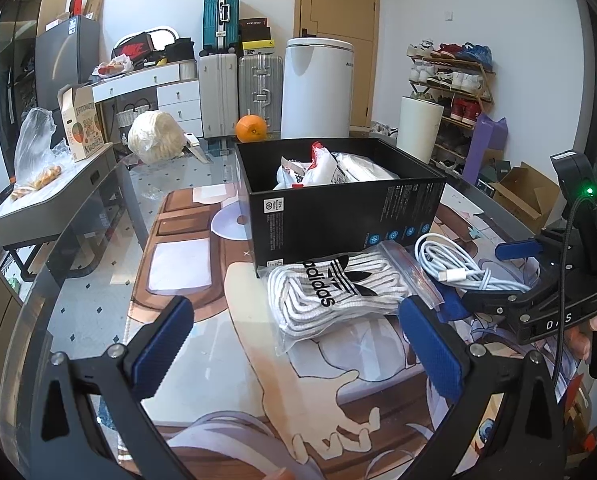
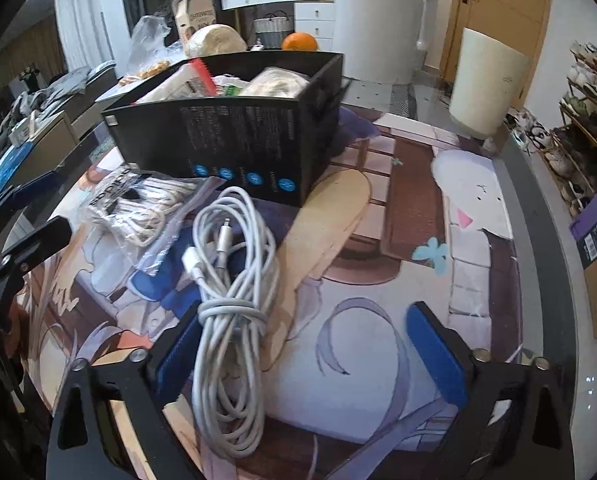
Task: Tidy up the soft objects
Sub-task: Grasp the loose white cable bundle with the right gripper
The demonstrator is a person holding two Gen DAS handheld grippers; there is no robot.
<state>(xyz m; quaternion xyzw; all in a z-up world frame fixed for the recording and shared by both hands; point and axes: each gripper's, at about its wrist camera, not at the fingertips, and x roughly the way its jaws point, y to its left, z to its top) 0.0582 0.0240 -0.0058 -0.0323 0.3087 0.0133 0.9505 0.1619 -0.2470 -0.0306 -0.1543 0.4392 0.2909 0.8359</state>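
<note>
A clear zip bag of white adidas socks (image 1: 330, 292) (image 2: 138, 208) lies on the printed mat in front of the black box (image 1: 338, 216) (image 2: 238, 140). The box holds several white bagged items. My left gripper (image 1: 295, 306) is open, low over the mat, its jaws either side of the bag's near end without touching it. A coiled white cable (image 1: 458, 268) (image 2: 230, 300) lies right of the bag. My right gripper (image 2: 304, 316) (image 1: 482, 276) stands open around the coil. The coil rests by its left pad (image 2: 178, 344), and the right pad (image 2: 434, 352) is well clear.
An orange (image 1: 251, 128), a wrapped pale bundle (image 1: 156, 136) and a disc (image 1: 230, 224) lie behind and left of the box. Beyond the glass table's edge stand a white bin (image 1: 318, 88), a white cylinder (image 1: 420, 128), suitcases and a shoe rack (image 1: 454, 80).
</note>
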